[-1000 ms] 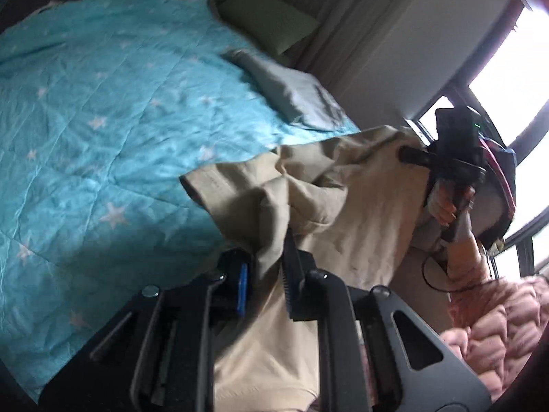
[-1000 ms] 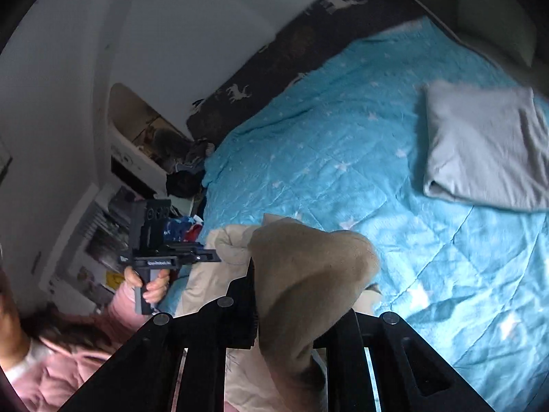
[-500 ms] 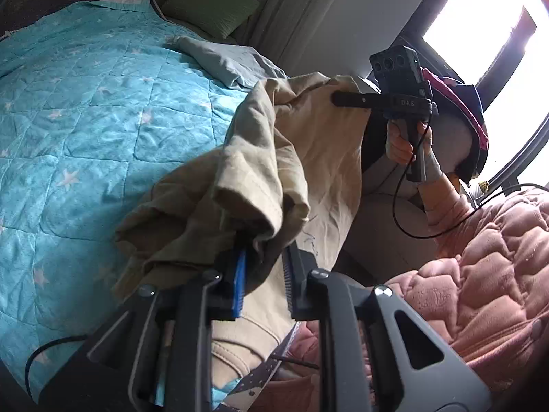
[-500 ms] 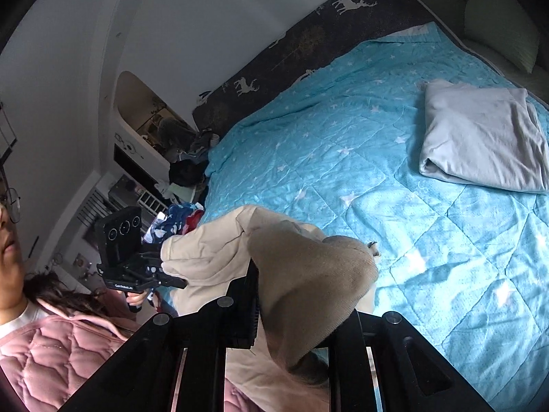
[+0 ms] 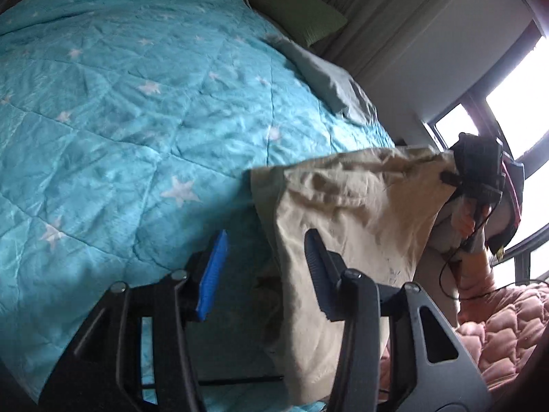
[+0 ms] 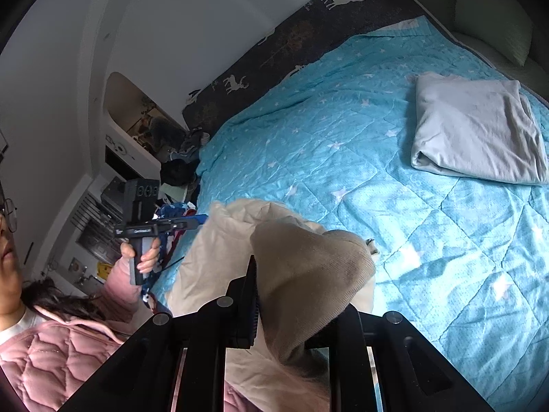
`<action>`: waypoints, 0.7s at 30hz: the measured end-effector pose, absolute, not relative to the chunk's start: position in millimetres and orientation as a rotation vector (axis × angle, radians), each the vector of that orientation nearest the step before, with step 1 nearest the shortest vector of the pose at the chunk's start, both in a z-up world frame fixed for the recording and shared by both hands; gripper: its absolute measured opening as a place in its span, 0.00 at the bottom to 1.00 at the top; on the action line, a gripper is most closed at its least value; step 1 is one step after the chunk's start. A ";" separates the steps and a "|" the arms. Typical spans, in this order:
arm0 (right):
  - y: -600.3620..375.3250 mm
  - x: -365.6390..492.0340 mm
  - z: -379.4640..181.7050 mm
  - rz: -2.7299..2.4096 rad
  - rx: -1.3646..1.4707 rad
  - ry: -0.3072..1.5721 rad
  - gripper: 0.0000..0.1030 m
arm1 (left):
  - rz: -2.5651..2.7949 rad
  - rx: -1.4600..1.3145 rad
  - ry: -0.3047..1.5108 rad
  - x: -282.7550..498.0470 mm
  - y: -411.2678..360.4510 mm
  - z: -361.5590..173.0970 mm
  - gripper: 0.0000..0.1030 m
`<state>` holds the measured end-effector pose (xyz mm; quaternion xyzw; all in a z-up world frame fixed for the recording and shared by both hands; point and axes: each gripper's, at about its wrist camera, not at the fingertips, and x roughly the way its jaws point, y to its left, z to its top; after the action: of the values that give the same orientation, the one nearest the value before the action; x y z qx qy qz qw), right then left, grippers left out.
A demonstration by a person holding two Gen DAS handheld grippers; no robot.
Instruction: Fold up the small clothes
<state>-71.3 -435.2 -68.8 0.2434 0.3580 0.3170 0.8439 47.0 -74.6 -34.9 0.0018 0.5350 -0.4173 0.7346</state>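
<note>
The left tool [image 5: 264,267] is opening: its fingers now stand spread with a clear gap, where half a second ago they pinched a bunched fold of the beige garment [image 5: 346,213]. The cloth has slipped out from between them; its edge hangs just past the right-hand finger, and only the blue bedspread [image 5: 120,120] shows through the gap. The garment has dropped from a raised bundle into a looser sheet hanging at the near right edge of the bed.

The right tool [image 6: 291,312] stays pressed together on a thick fold of the same garment, whose brownish ribbed part drapes over its fingers as before. In the left wrist view that tool [image 5: 449,178] holds the cloth's far top corner up, in front of the window.

The folded grey cloth [image 6: 477,130] lies unchanged at the far right of the bedspread, near the green pillow [image 5: 295,10]. The person's pink quilted sleeve [image 6: 51,353] sits at the near left.
</note>
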 end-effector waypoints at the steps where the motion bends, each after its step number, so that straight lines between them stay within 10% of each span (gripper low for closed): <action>1: -435.3 -73.2 -67.6 0.667 0.512 0.752 0.17 | -0.948 0.038 1.197 43.9 -81.8 -40.5 0.46; 16: -482.9 -48.6 -55.2 0.309 0.549 0.796 0.27 | -1.027 0.143 1.024 -6.6 -121.3 1.8 0.46; 21: -397.4 -9.4 -22.5 0.482 0.221 0.939 0.55 | -1.089 0.125 1.022 -17.9 -140.7 4.1 0.47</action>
<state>-9.4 -397.4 -22.5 0.1055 0.4472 0.2296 0.8580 -17.9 -140.7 4.1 0.0569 0.4644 -0.4952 0.7321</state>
